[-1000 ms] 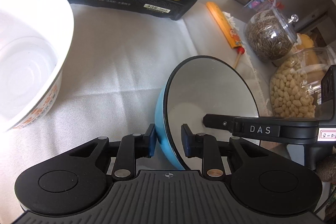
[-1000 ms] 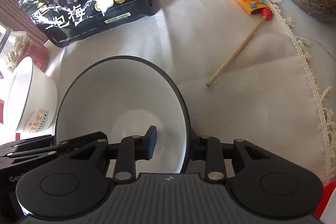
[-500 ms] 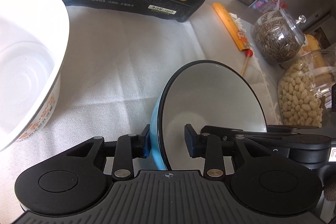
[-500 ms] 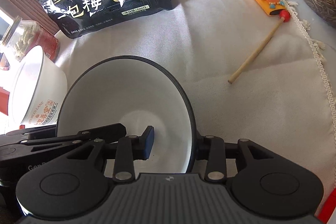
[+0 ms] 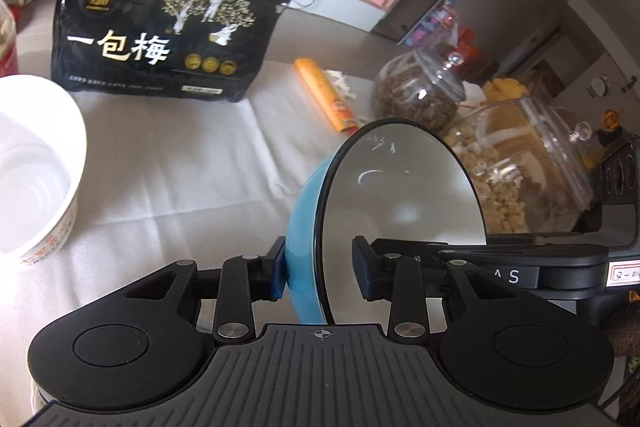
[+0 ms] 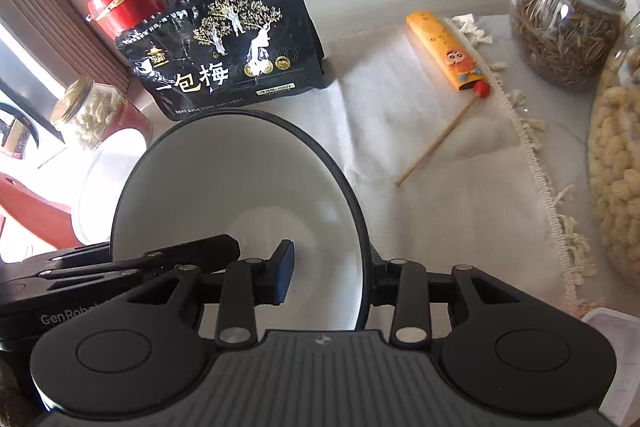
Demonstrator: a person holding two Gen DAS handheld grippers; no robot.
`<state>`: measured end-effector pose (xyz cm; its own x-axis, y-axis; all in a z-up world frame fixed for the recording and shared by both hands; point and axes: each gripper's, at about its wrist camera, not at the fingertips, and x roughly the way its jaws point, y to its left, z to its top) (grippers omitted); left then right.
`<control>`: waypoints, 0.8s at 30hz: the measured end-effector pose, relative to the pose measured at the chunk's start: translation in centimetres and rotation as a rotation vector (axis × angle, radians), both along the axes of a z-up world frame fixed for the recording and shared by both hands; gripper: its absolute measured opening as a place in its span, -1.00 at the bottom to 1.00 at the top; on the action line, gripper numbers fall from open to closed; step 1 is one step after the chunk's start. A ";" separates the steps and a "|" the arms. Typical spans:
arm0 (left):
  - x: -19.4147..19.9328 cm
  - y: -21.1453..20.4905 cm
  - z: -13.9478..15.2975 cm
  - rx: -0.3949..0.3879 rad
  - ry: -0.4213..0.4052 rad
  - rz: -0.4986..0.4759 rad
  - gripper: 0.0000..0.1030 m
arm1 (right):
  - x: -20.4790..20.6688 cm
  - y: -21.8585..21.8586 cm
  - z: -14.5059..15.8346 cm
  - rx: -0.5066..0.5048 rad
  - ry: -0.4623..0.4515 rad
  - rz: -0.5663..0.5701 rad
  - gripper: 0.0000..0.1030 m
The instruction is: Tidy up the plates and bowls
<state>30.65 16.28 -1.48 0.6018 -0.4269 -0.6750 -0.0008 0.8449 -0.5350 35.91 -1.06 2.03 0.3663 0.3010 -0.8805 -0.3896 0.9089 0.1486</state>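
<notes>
Blue bowl point(image 5: 304, 211) | rim straddled by opening left gripper point(image 5: 320, 275), gripped by right gripper point(image 6: 332, 277) | risk: slip onto desk point(image 6: 460, 211).

Left gripper point(image 5: 320, 273) straddles the rim of a tilted blue bowl point(image 5: 394, 203), its jaws opening: one pad against the blue outside, the other clear inside. White bowl point(image 5: 36, 167) at left; black snack bag point(image 5: 160, 39) behind on white cloth point(image 5: 180, 163).
</notes>
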 end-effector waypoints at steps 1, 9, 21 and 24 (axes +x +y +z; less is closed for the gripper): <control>-0.4 -0.5 0.2 -0.011 0.008 -0.026 -0.27 | -0.7 -0.5 0.4 -0.013 0.001 0.001 -0.30; -3.4 -4.9 -1.6 -0.008 0.090 -0.173 -0.27 | -5.5 -4.5 -1.1 -0.114 0.111 -0.048 -0.30; -4.9 -5.2 -5.4 0.028 0.163 -0.161 -0.28 | -6.8 -5.6 -4.9 -0.092 0.204 -0.092 -0.31; -4.8 -5.2 -5.2 0.057 0.147 -0.152 -0.29 | -6.6 -5.7 -5.3 -0.080 0.209 -0.096 -0.31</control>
